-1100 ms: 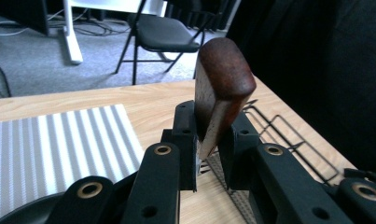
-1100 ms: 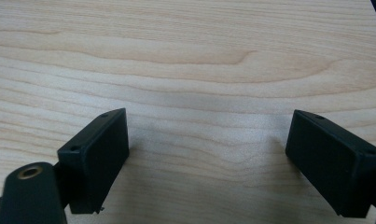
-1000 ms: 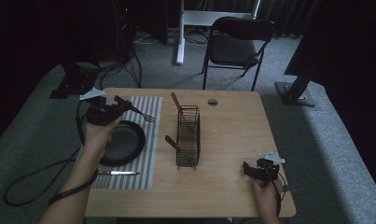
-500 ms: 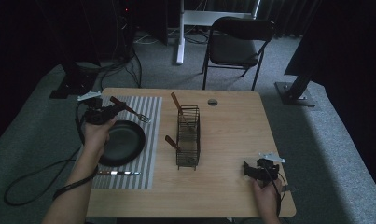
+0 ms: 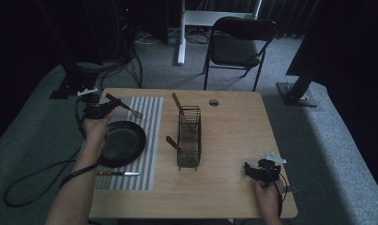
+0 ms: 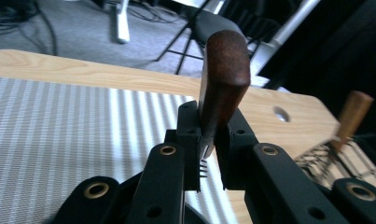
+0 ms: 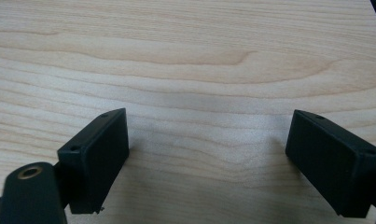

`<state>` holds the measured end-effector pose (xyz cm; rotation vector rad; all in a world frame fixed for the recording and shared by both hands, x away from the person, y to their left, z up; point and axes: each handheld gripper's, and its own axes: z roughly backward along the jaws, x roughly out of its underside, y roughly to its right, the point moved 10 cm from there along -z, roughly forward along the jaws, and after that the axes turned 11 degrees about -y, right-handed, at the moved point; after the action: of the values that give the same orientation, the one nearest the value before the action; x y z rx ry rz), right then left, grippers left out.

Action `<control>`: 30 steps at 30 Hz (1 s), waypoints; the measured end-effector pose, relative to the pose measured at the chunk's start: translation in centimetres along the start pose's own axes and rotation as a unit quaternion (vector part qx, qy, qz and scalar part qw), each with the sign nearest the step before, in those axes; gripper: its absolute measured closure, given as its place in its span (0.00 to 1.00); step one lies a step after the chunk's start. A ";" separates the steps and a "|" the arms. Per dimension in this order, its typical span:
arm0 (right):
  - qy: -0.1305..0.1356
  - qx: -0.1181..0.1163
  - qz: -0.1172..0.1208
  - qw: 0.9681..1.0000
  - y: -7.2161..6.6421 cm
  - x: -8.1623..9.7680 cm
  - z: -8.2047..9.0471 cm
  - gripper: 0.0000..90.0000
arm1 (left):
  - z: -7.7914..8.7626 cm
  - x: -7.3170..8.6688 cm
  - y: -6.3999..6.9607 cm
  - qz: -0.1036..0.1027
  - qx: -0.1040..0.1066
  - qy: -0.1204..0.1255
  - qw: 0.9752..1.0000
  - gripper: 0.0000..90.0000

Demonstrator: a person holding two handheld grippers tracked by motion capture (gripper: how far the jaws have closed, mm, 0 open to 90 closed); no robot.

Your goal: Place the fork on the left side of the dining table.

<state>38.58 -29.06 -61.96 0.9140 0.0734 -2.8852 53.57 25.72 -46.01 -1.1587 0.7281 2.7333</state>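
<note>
- Your left gripper (image 5: 98, 111) sits at the upper left of the high view, over the striped mat (image 5: 149, 117) near the table's (image 5: 233, 140) far left edge; bare wood lies to the right of the rack (image 5: 189, 137).
- Its jaws are clamped on a fork (image 6: 221, 81) by the wooden handle, tines toward the rack.
- Your right gripper (image 7: 209, 158) rests at the lower right, jaws wide apart over bare wood.
- The pan (image 5: 123, 142) is partly hidden by your left hand.

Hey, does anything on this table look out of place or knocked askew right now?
Nothing spilled or broken. One utensil pokes its wooden handle out through the side of the wire basket rather than standing in it. The left gripper holds a fork above the striped mat; the knife lies straight.
</note>
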 end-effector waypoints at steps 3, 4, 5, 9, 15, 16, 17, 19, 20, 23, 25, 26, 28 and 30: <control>0.000 0.000 -0.001 1.000 0.0 0.0 0.0 0.14 | -0.6 0.2 -0.8 0.024 -0.001 0.001 1.000 0.90; 0.000 0.000 -0.001 1.000 0.0 0.0 0.0 0.14 | -0.8 0.3 -1.1 0.034 0.003 0.001 0.999 0.90; 0.000 0.000 -0.001 1.000 0.0 0.0 0.0 0.14 | -1.0 0.4 -1.2 0.041 0.006 0.003 0.999 0.90; 0.000 0.000 0.000 1.000 0.0 0.0 0.0 0.14 | -1.7 0.5 -2.1 0.042 -0.005 -0.001 0.999 0.90; 0.000 0.000 0.000 1.000 0.0 0.0 0.0 0.14 | -2.6 0.5 -3.1 0.060 0.005 0.004 0.998 0.90; 0.000 -0.001 0.001 1.000 0.0 -0.1 0.0 0.14 | -2.8 0.5 -3.1 0.061 0.004 0.005 0.998 0.90; 0.000 -0.001 0.002 1.000 0.0 -0.1 0.0 0.14 | -3.2 0.7 -3.2 0.063 0.006 0.001 0.998 0.90; 0.000 -0.001 0.002 1.000 -0.1 -0.1 -0.1 0.14 | -3.8 1.0 -3.1 0.070 0.012 -0.001 0.997 0.90; 0.000 -0.001 0.002 1.000 -0.1 -0.1 -0.1 0.14 | -4.0 1.1 -3.1 0.070 0.011 -0.003 0.998 0.90; 0.000 -0.001 0.002 1.000 -0.1 -0.1 -0.1 0.14 | -4.7 1.4 -3.0 0.069 0.005 -0.014 0.997 0.90; 0.000 -0.001 0.002 1.000 -0.1 -0.1 -0.1 0.14 | -4.8 1.4 -3.1 0.074 0.005 -0.011 0.997 0.90; 0.000 -0.001 0.002 1.000 -0.1 -0.1 -0.1 0.14 | -4.8 1.5 -3.3 0.079 0.008 -0.011 0.997 0.90; 0.000 -0.001 0.002 1.000 -0.1 -0.1 -0.1 0.14 | -4.8 1.6 -3.7 0.086 0.014 -0.012 0.996 0.90; 0.000 -0.001 0.002 1.000 -0.1 -0.1 -0.1 0.14 | -4.9 1.8 -4.2 0.098 0.018 -0.006 0.995 0.89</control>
<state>38.69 -28.98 -61.96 0.9122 0.0735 -2.8812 56.60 26.97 -51.83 -1.1187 0.9328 2.8664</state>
